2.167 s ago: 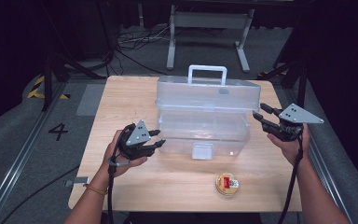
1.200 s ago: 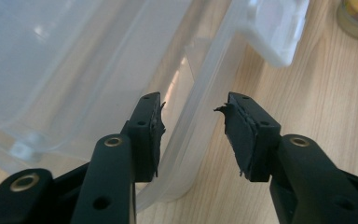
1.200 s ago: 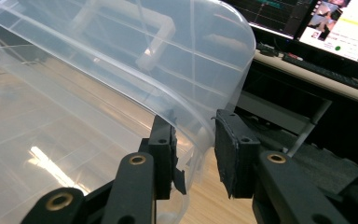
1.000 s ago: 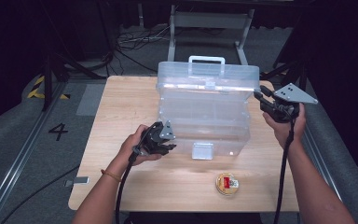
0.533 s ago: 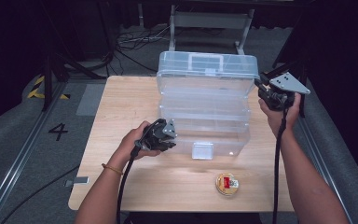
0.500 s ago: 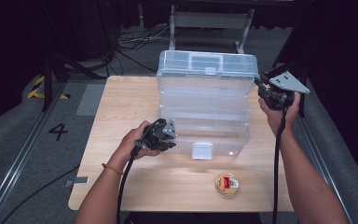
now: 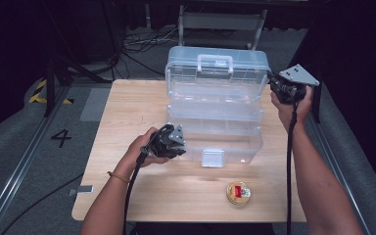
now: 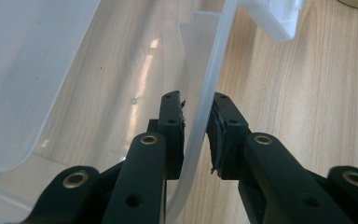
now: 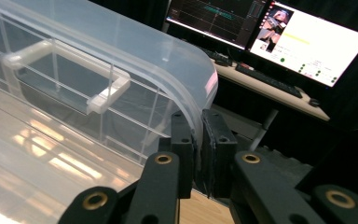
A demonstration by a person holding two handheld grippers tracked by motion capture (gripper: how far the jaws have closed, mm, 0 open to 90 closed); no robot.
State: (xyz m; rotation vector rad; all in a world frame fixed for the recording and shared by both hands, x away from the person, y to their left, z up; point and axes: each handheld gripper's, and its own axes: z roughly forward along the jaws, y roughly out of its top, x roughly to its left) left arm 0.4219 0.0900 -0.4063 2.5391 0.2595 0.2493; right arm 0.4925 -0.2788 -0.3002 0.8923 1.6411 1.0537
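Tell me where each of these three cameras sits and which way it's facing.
High view: above the person's side, looking forward and down at the table and clear box; forearms and both claws show.
Left gripper view: on the left claw, looking along its black jaws, which grip the box base's wall.
Right gripper view: on the right claw, gripping the lid; monitors beyond.
All three share the box.

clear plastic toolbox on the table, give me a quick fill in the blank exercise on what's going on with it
1. The toolbox stands on a ____ table.
2. The right tongs are clamped on the rim of the toolbox's ____.
3. The left tongs pinch the base's thin ____ wall.
4. A small round tin lies on the table ____ the toolbox.

Missing words: wooden; lid; plastic; outside
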